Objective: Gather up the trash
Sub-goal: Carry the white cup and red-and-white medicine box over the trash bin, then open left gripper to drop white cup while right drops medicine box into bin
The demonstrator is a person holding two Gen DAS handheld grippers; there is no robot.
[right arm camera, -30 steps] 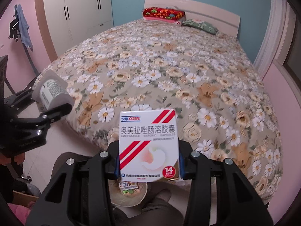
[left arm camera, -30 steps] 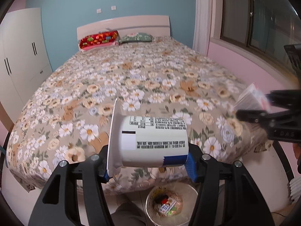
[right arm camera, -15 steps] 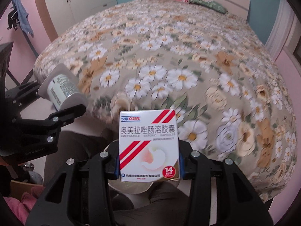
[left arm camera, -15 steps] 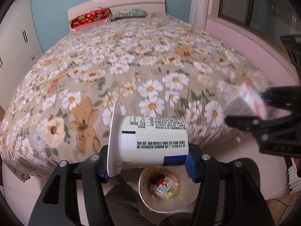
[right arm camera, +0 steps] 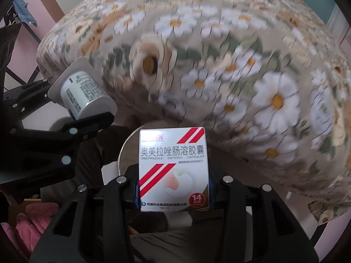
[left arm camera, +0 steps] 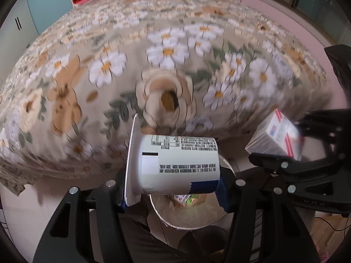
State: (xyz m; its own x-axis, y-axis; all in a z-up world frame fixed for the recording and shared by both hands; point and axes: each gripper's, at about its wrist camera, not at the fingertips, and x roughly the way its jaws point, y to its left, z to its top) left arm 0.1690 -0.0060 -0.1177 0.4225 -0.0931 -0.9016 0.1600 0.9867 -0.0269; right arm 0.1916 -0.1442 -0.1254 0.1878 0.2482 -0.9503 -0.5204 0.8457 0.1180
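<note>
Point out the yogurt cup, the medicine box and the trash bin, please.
yogurt cup (left arm camera: 182, 164): left wrist view, printed side wall.
medicine box (right arm camera: 173, 171): right wrist view, front face.
trash bin (left arm camera: 188, 221): left wrist view, inner wall.

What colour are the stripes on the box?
Red diagonal stripes on a white box, clearest in the right wrist view.

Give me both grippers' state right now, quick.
Left gripper: jaws closed on the white yogurt cup, held sideways.
Right gripper: jaws closed on the medicine box, held upright.
</note>
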